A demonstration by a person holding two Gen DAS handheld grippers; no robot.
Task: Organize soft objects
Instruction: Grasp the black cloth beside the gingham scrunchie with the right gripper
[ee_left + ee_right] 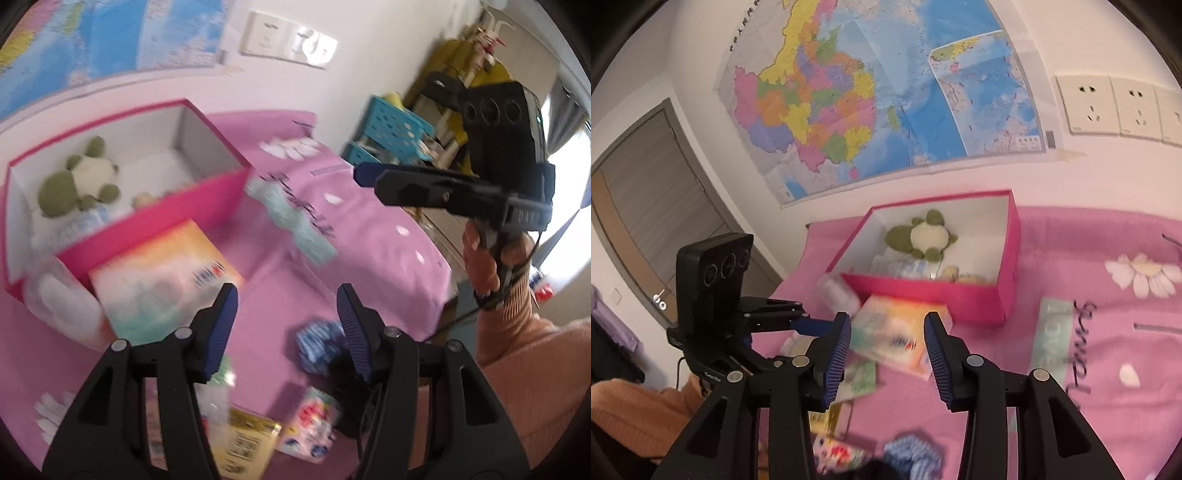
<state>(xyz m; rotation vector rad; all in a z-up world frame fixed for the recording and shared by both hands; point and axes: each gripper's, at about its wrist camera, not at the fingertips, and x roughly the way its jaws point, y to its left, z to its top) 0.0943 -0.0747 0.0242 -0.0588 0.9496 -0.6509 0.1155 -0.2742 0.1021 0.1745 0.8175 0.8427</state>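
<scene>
the green-and-cream plush toy (pixel 925 236) lies inside the open pink box (pixel 934 293) on the pink bed cover (pixel 1071 406). a blue striped cloth (pixel 317 345) lies loose nearby. left tongs (pixel 286 325) and right tongs (pixel 886 350) both hang spread, gripping nothing.

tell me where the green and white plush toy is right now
The green and white plush toy lies inside the open pink box, toward its back-left part in the right wrist view, under the wall map.
</scene>
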